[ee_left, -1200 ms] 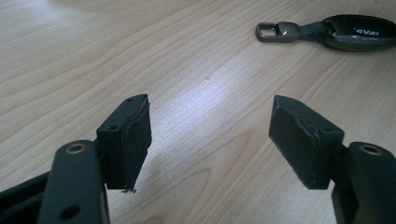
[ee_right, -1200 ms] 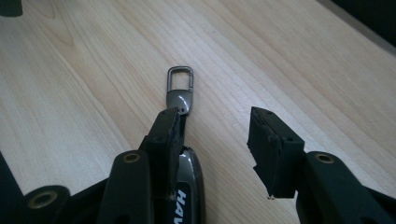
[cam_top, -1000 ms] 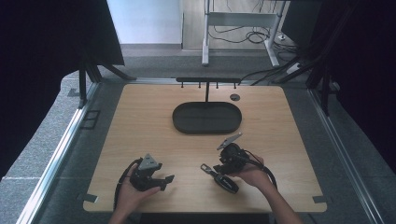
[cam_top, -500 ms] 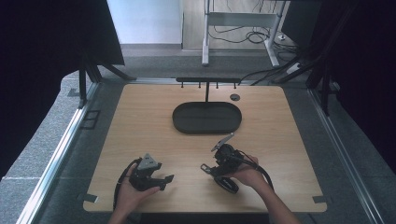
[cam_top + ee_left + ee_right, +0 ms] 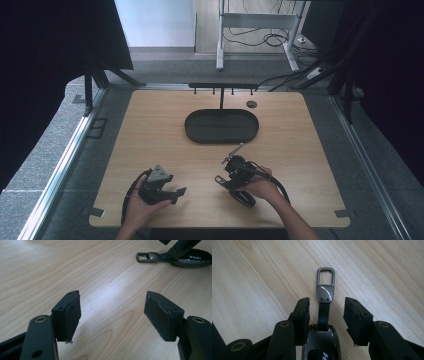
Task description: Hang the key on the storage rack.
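the wooden table (image 5: 150,125) has wide bare board on every side of the hands, and its near edge runs just under the person's wrists. the key fob (image 5: 322,345) lies flat on the near right part of the board, a glossy dark oval body with a short black strap leading to a grey metal clasp (image 5: 325,281) shaped as a rounded rectangle loop. the right gripper (image 5: 326,307) sits low over it, jaws standing about half apart with the strap and the fob's front end between them; the left pad lies close against the fob's side, the right pad stands clear, and i cannot tell whether it grips. the left gripper (image 5: 112,312) rests near the front left, jaws wide apart over bare grain, its black pads worn and ragged at the edges; the fob (image 5: 190,260) shows farther off in its view. beyond both, mid-table, sits a black oval tray (image 5: 195,131) with a low rim, and behind it a thin black rack (image 5: 222,86) on a post with small hooks. a small round dark disc (image 5: 251,104) lies near the far edge.
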### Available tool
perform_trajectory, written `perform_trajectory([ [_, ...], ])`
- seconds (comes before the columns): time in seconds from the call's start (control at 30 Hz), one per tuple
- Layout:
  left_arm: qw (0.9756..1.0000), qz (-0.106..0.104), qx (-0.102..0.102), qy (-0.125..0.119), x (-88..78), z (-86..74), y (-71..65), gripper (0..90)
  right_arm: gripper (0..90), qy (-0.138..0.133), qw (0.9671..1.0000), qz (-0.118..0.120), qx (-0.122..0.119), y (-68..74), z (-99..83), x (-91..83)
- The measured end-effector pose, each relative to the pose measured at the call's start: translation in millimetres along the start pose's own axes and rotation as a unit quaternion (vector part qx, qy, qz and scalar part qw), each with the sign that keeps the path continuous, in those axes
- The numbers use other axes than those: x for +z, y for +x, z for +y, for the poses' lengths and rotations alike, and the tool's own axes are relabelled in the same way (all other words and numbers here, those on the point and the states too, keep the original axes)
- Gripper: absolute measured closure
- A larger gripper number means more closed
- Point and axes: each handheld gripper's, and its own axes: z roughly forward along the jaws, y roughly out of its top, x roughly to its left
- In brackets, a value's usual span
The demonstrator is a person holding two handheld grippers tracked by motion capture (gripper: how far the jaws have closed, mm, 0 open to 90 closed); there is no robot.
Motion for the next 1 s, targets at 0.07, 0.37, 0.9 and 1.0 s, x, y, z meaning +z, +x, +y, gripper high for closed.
perform_trajectory([
  [0.07,1.0,-0.001,0.0,0.001,0.5,0.0,-0.1,30.3,55.8,0.006,1.0,0.0,-0.001,0.2,1.2,1.9],
  [0.37,1.0,-0.001,0.0,-0.001,-0.8,0.0,0.2,30.2,56.1,0.038,0.9993,-0.001,-0.003,2.8,7.4,10.7],
  [0.9,1.0,-0.003,0.004,-0.001,0.5,-0.3,-0.1,29.8,62.6,0.076,0.9967,-0.028,-0.007,6.9,9.5,18.7],
  [1.0,1.0,-0.002,0.002,-0.001,0.6,-0.6,0.4,29.9,63.4,0.078,0.9964,-0.032,-0.008,7.7,10.0,18.9],
])
